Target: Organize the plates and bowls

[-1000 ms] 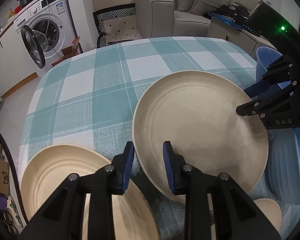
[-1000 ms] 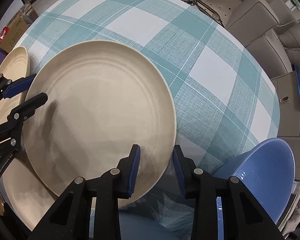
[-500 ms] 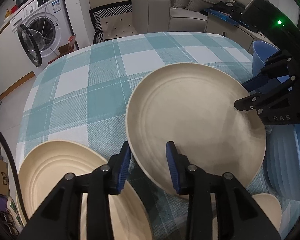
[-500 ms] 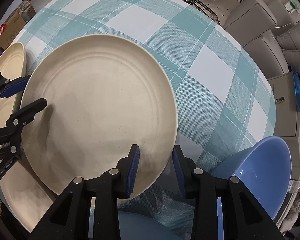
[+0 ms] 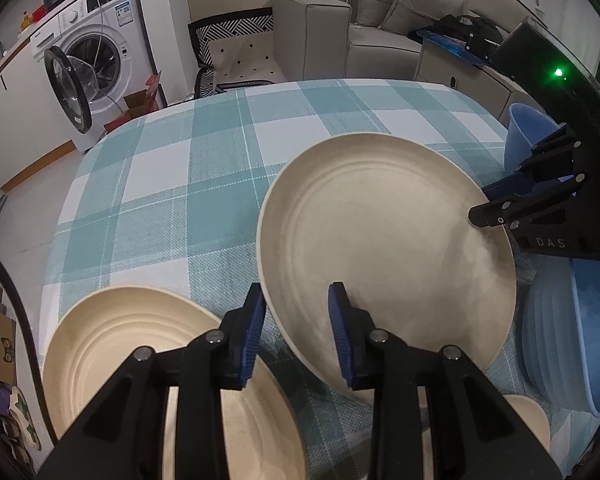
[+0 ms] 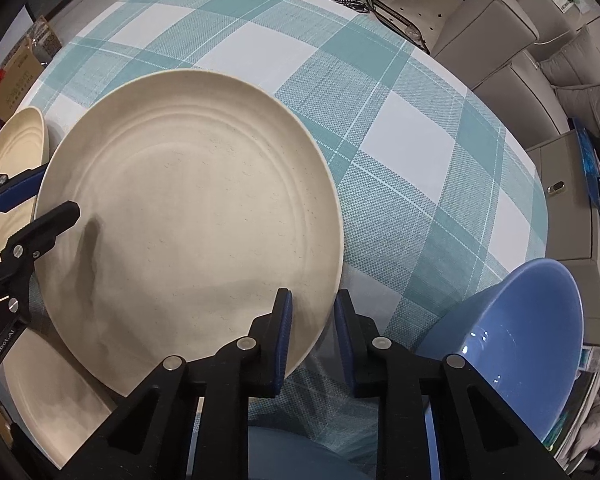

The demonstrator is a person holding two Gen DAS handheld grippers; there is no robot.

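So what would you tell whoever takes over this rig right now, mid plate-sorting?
Left gripper: jaws straddle the near rim of the large beige plate; I cannot tell whether the pads press on it.
Right gripper: jaws have just been closing and now pinch the plate's other side.
Things: second beige plate by the left gripper; small beige dish, blue bowl and ribbed blue dish to the right, all on the checked tablecloth.
Done: both grippers are at the plate; the beige pieces are not stacked.
Left: probably stack the large plate on the second one, then group the bowls.
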